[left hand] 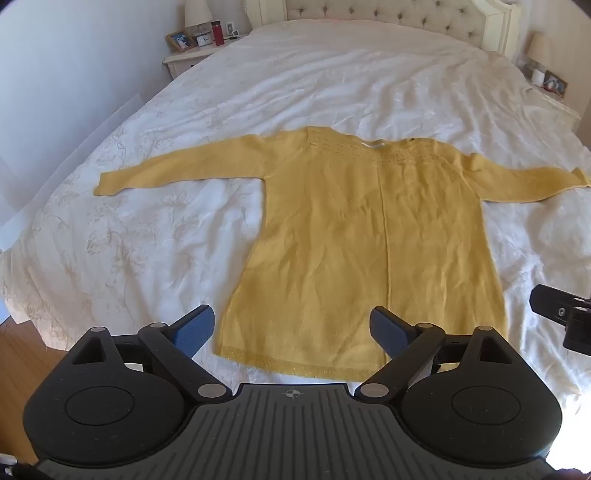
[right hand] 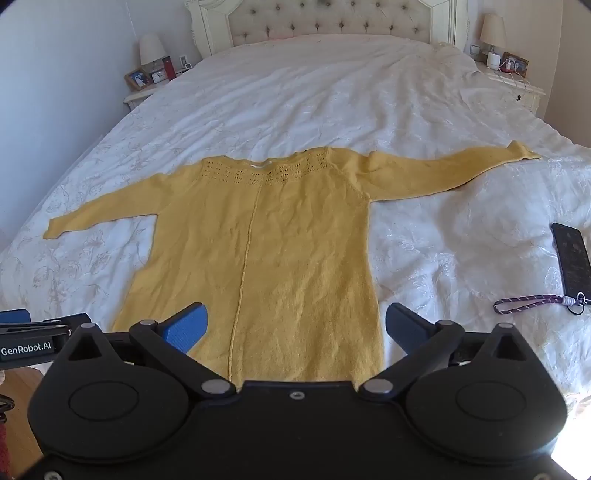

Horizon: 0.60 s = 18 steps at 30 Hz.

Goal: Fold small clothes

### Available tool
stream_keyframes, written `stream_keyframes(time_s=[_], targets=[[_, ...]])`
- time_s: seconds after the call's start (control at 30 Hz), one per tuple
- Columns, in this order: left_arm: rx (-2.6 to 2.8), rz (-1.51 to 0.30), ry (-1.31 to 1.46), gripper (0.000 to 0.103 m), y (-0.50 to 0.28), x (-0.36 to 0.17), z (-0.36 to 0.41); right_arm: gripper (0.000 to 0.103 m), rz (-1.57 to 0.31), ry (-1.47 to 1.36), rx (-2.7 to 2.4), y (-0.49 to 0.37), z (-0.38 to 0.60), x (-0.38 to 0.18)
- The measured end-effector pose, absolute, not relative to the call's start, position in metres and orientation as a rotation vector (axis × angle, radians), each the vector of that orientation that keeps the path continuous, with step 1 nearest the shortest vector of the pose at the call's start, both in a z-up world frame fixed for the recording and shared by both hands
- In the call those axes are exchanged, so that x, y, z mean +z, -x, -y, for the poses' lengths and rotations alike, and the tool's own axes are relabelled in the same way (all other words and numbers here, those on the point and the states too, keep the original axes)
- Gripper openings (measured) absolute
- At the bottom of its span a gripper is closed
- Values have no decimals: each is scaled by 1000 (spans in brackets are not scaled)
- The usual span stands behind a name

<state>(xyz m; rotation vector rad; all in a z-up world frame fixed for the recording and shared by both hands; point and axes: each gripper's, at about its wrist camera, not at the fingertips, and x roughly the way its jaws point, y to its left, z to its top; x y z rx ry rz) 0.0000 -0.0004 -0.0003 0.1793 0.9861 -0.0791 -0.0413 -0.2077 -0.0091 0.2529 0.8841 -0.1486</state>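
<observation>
Nearest us, our left gripper (left hand: 291, 328) hangs over the hem of the yellow sweater (left hand: 362, 236), its jaws spread wide with nothing between them but the cloth lying below, untouched. Our right gripper (right hand: 295, 326) hangs the same way above the hem in its own view, jaws wide apart and empty; its body hides the hem's edge there. In the left wrist view only a black piece of the right gripper shows at the right border, cut off by the frame.

We see the sweater spread flat on the bed (left hand: 295, 74), on a white cover with a faint flower pattern. Its long axis runs from the hem near us to the neckline, which points toward the tufted headboard (right hand: 332, 18). Going left to right: the left sleeve reaches out sideways, the body has a seam down its middle, and the right sleeve stretches out to the other side, its cuff slightly turned up.

Right of the sweater, well apart from it, a dark phone (right hand: 571, 258) lies on the cover with a purple strap (right hand: 528, 303); its far edge is cut off.
</observation>
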Motion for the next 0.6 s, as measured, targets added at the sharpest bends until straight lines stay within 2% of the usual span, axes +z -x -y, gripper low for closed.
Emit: stream_keyframes(time_s=[0.6], targets=[[-58,-1015,-160,92,-1,-4,1,102,-932,-243,-164,39,200,-16]])
